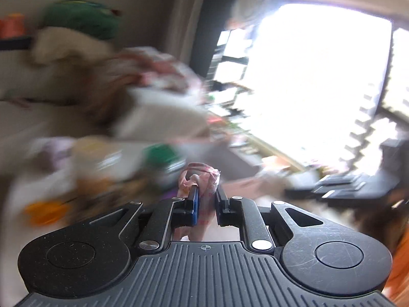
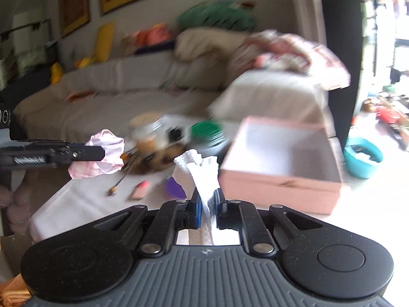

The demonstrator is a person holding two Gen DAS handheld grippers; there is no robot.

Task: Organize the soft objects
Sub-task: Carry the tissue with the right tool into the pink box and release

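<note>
In the left wrist view, my left gripper (image 1: 205,192) is shut on a crumpled pink checked cloth (image 1: 202,176) that bulges above the fingertips. The right wrist view shows that same left gripper (image 2: 102,153) coming in from the left, with the pink cloth (image 2: 107,151) hanging off its tip above the table. My right gripper (image 2: 207,197) is shut on a white cloth (image 2: 202,166), which fans out above its jaws. An open pink box (image 2: 278,181) stands just right of the white cloth. Its inside looks bare.
A white-covered table (image 2: 76,199) holds a green-lidded jar (image 2: 207,130), a beige-lidded jar (image 2: 147,128), a purple item (image 2: 173,189) and a small pink object (image 2: 140,189). Behind is a beige sofa (image 2: 115,97) piled with cushions and cloths. A teal bowl (image 2: 363,156) sits at the right.
</note>
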